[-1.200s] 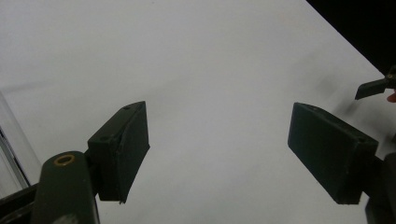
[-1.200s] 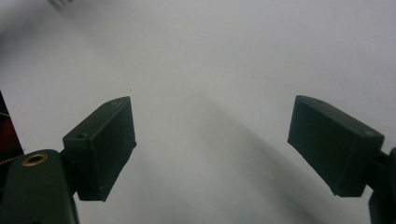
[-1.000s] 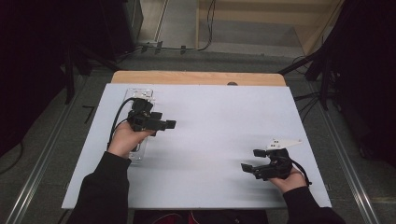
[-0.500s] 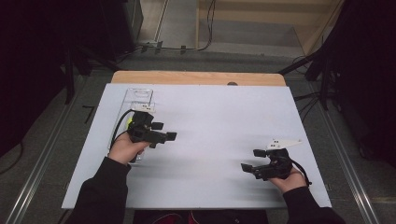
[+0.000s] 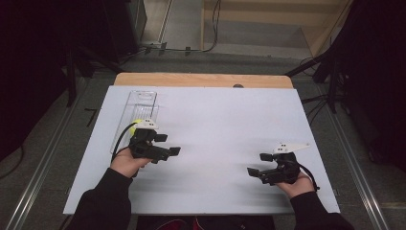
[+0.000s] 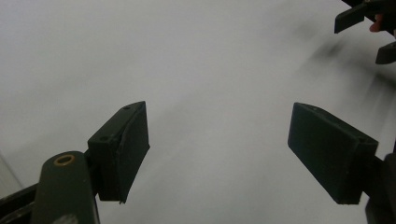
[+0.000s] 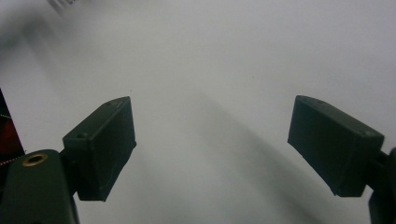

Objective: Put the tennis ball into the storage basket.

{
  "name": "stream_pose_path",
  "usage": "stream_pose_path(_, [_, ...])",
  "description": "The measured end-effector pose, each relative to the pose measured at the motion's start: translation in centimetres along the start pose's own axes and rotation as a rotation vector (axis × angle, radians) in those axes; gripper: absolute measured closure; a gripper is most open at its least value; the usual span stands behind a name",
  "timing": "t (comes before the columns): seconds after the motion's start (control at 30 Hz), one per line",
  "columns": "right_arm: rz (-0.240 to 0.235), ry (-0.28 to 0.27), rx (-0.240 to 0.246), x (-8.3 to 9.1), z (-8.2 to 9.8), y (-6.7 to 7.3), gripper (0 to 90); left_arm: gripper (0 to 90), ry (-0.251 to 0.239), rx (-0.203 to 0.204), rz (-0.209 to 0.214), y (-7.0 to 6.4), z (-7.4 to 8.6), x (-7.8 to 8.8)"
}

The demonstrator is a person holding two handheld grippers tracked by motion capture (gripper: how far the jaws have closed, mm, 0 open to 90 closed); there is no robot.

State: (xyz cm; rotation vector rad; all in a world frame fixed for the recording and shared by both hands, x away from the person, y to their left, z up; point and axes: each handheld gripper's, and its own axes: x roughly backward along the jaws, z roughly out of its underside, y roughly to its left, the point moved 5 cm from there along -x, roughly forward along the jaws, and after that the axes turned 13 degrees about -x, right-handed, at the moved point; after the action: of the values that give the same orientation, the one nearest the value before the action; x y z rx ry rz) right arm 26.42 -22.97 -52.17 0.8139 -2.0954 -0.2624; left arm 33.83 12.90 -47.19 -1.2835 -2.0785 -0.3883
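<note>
White tabletop is seen bare between both grippers, whose jaws are held wide and empty, while the clear tray, long axis running away, lies just behind the left gripper, far from the right gripper.

Clear tray: near end hidden behind left tool; contents unreadable. Yellow thing just behind that tool, mostly covered, too small to identify. Left gripper view: other tool cut off at the top-right corner, blurred. Right gripper view: small marks beyond the jaws at the top edge, blurred, cut off.
</note>
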Motion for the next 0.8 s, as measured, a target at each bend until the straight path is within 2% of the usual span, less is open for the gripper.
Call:
stream_pose_path(0.1, [0.002,0.001,-0.002,0.0,0.0,0.0,13.1,21.0,-0.005,-0.010,0.014,-0.5,0.6,0.0])
stream_pose_path(0.53, [0.006,0.000,-0.003,0.0,0.0,-0.1,13.2,21.0,-0.013,-0.038,-0.007,-1.5,2.6,0.4])
stream_pose_path(0.8, [0.003,-0.003,-0.008,0.1,0.0,-0.2,13.1,20.9,-0.009,-0.044,-0.001,-2.2,3.7,0.5])
